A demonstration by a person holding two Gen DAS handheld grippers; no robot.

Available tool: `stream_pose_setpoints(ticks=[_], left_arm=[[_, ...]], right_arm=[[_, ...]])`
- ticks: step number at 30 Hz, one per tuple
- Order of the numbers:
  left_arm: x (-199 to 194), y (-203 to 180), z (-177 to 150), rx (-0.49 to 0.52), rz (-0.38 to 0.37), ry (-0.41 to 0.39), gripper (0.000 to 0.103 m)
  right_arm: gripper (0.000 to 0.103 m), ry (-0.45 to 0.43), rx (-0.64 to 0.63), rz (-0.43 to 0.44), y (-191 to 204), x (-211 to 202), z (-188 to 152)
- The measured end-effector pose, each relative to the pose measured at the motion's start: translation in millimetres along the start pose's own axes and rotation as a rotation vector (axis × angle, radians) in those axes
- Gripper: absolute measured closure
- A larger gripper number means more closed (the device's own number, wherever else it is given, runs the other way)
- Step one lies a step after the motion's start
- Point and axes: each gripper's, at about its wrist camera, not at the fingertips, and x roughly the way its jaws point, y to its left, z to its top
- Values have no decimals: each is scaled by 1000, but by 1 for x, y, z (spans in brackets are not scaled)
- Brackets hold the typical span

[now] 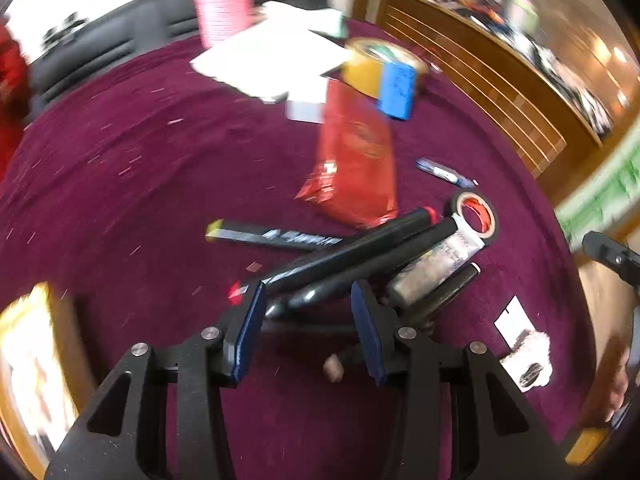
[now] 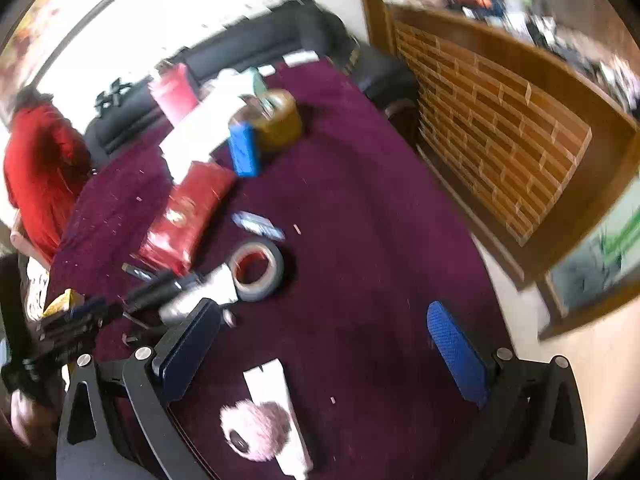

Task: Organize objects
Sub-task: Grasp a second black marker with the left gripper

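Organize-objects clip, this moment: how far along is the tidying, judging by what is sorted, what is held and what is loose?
Done: nothing looks sorted; the pink cup sits far from the pens.
In hand: nothing. The left gripper is open over the black marker pile; the right gripper gapes wide above the white card with a fluffy pom.
Left: the markers, silver tube, tape roll, red packet, blue pen.

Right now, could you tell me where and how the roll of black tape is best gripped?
Grip the tape roll across its free wall, one pad in the red core, one outside. Come from above on the side away from the silver tube, whose end rests against the roll. It lies flat, hole up.
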Motion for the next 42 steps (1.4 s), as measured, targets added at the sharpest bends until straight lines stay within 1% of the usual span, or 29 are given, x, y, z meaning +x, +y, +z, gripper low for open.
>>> stream_pose_setpoints(ticks=[1,2,3,6,7,8,9,10,11,12,14,16,19,22,25,26,27,29,30,31,32,34,35,36,37,38,39,40,42], left_arm=[[7,-2,4,16,-8,13,61],[15,-4,7,34,-20,30,57],[17,-8,10,67,-18,9,57],[16,-17,11,91,-62,40,58],[13,-22,8,110,-97,53,58],[12,-26,4,124,-133,71,66],[12,-32,-4,141,-174,108,72],[9,-36,-10,141,-222,109,77],[10,-40,-16,143,-253,149,83],[11,-45,-25,154,-246,178,83],[5,-48,-38,162,-261,168,83],[-2,-38,-44,109,-290,161,83],[-15,-13,-40,-10,-315,93,83],[-20,17,-30,-145,-269,32,83],[-15,30,-26,-210,-219,14,83],[-12,29,-24,-200,-223,13,83],[-6,23,-19,-163,-208,21,83],[7,11,-12,-60,-151,37,83],[15,9,-10,-17,-147,47,83],[23,6,-7,5,-152,59,83],[20,7,-5,16,-163,33,79],[22,6,-5,19,-204,67,79],[25,2,-8,29,-233,116,80],[22,-3,-12,71,-220,109,79],[23,-9,-17,114,-217,134,79],[28,-14,-26,135,-232,195,81],[25,-18,-33,168,-215,167,81],[24,-19,-39,177,-228,182,82],[22,-17,-46,147,-257,196,86]], right_arm=[[1,10,6,2,-2,2,-2],[1,27,10,7,-3,6,-5],[1,37,11,7,-4,8,-7],[1,56,8,3,-9,9,-13],[1,60,7,3,-9,9,-14],[1,64,6,4,-10,9,-16],[1,69,8,5,-10,9,-17],[1,72,11,6,-13,6,-21],[1,79,14,10,-13,7,-21],[1,84,16,14,-13,8,-21],[1,90,12,22,-10,9,-22],[1,90,0,32,-6,9,-21],[1,87,-11,35,-3,9,-22],[1,95,-8,39,-3,11,-23],[1,110,6,40,-6,15,-26],[1,115,9,43,-6,16,-26],[1,117,10,45,-6,17,-26],[1,113,6,50,-5,16,-27],[1,116,1,50,-4,18,-27],[1,125,-3,51,-2,21,-27],[1,134,-6,53,0,23,-27],[1,150,-20,61,6,26,-28],[1,150,-31,64,10,26,-28],[1,147,-43,65,14,26,-29],[1,145,-56,65,17,26,-29],[1,144,-65,65,20,27,-28],[1,144,-72,68,23,27,-28],[1,145,-74,69,25,29,-27],[1,151,-74,73,28,32,-27]])
